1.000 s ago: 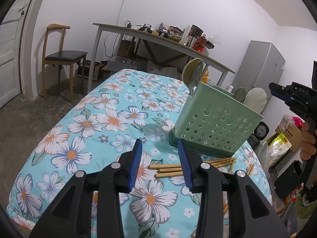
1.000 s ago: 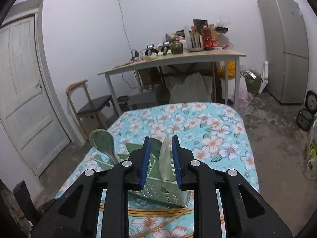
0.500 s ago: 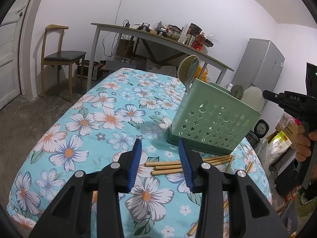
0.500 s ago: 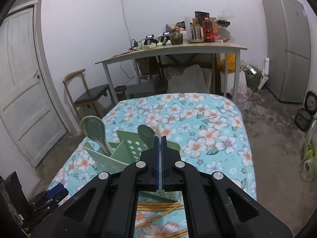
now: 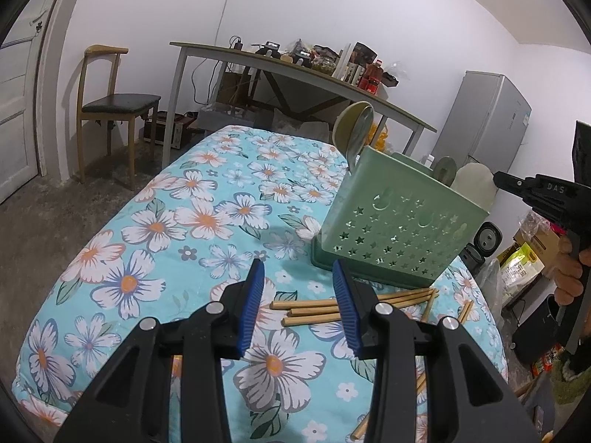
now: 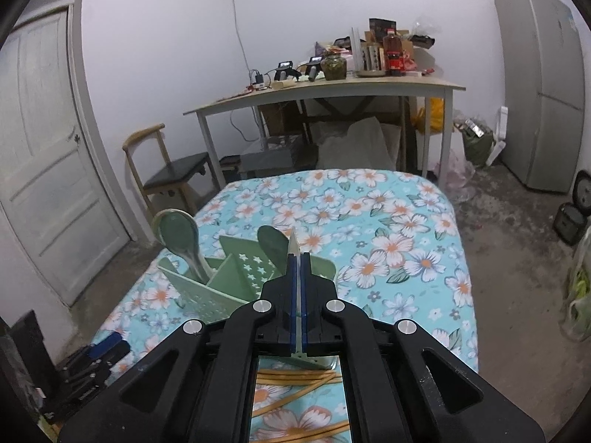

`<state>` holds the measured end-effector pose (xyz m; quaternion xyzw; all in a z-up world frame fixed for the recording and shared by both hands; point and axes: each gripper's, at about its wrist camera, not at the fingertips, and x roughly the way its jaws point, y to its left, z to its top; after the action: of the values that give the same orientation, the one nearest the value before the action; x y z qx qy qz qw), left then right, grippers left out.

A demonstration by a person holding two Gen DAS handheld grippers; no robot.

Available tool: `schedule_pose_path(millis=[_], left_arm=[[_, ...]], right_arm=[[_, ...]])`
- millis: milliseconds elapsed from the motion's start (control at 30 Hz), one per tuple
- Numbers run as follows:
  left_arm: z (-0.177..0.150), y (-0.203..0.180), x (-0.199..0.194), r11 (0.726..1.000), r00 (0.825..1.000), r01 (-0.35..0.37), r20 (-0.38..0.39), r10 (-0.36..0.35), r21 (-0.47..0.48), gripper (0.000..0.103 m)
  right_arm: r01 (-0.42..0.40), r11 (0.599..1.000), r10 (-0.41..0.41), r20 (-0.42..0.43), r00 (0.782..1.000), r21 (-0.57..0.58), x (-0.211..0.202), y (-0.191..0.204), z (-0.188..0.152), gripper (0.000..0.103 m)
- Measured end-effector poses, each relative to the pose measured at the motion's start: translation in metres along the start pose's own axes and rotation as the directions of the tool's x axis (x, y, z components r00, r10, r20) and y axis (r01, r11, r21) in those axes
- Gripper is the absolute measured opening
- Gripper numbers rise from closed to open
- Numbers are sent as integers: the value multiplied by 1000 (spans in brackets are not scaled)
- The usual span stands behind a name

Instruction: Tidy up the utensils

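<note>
A green perforated utensil holder (image 5: 395, 232) stands on the floral table (image 5: 177, 229). It holds a green spoon (image 5: 354, 133) at its left end and two more spoons (image 5: 472, 184) at its right end. My left gripper (image 5: 297, 284) is open and empty, low over the table, with several wooden chopsticks (image 5: 314, 312) lying just beyond its fingertips in front of the holder. My right gripper (image 6: 298, 258) is shut on a pale spoon (image 6: 293, 241) whose edge sticks out past the pads, above the holder (image 6: 207, 291). It also shows in the left wrist view (image 5: 517, 184).
More chopsticks (image 6: 295, 376) lie on the cloth below my right gripper. A long desk (image 5: 295, 70) with clutter stands behind the table, a wooden chair (image 5: 114, 103) at the left, a fridge (image 5: 487, 125) at the right. Bags and boxes lie on the floor at the right.
My right gripper was open around the pale spoon a second ago and has shut on it. My left gripper has stayed open and drifted slightly closer to the chopsticks.
</note>
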<state>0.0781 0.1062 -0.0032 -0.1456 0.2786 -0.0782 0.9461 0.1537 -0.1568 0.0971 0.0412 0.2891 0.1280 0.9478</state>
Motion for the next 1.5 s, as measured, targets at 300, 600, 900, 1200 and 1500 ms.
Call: schedule_pose_path(millis=[300,600,900,1200,1500], left_arm=[[-1,-4,-2,1000,1000,10,1,-10,10,37],[-3,-8,-8,999,1000,26,-5,-26,19,37],[-11,-7,-10,998,997,68,-21,-68,12,37],[-16,-5,-8,995,994,99,-34,-99,-2,37],[-15,-5,-9,996,995,94,-31,-94,-4,37]], right_arm=[[-30,995,31,-1,1000,97,-32,-21,-17,11],[25,943,46,-205,978,332,-9,-63,-88,20],[67,798,146,-300,943,599,27,-97,-128,20],[121,692,147,-303,942,712,48,-117,-148,16],[101,676,152,-273,950,730,49,-122,-153,11]])
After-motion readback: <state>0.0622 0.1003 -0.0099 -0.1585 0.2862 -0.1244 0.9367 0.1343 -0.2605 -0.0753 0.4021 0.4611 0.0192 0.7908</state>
